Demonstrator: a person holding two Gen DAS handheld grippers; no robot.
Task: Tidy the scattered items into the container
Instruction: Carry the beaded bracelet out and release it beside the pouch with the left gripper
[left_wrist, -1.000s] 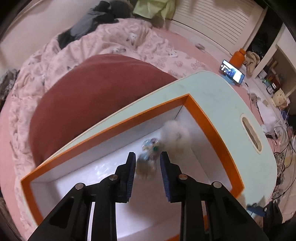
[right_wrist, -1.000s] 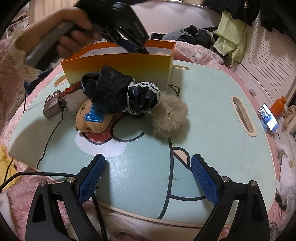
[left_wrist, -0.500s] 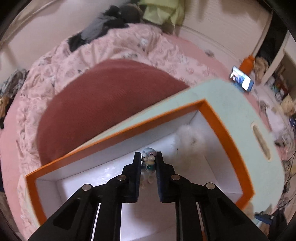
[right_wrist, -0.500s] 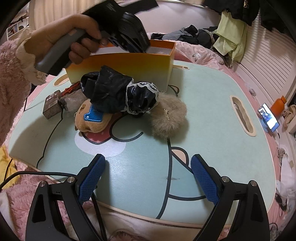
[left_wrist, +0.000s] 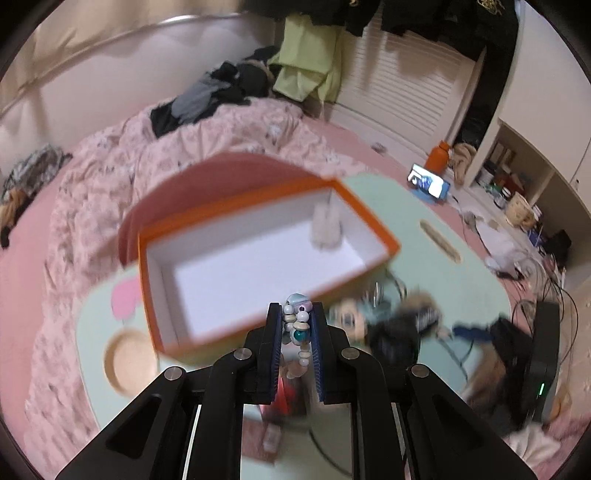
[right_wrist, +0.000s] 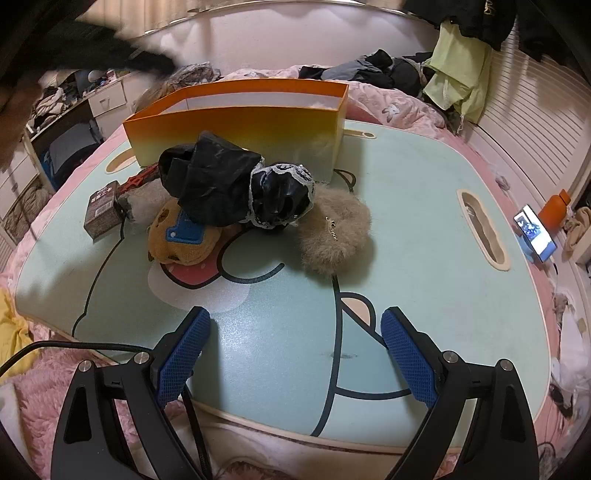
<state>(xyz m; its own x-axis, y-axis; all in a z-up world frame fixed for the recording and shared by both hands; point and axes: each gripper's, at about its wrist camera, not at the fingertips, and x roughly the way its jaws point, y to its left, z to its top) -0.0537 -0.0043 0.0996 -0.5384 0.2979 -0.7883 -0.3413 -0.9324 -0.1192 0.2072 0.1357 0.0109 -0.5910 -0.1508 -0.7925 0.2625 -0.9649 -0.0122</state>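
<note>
Left wrist view: left gripper (left_wrist: 294, 325), jaws closed on a bead charm (left_wrist: 297, 325), hangs over the near wall of the orange box (left_wrist: 373, 225); one white fluffy item (left_wrist: 327, 225) lies inside
Right wrist view: right gripper (right_wrist: 295, 347) jaws wide and empty above the bench (right_wrist: 424, 236)
Left to tidy: black bag (right_wrist: 214, 181), plush (right_wrist: 184, 240), fur pouch (right_wrist: 334, 229), small carton (right_wrist: 103, 212)
In the way: pile crowds the box's front wall
</note>
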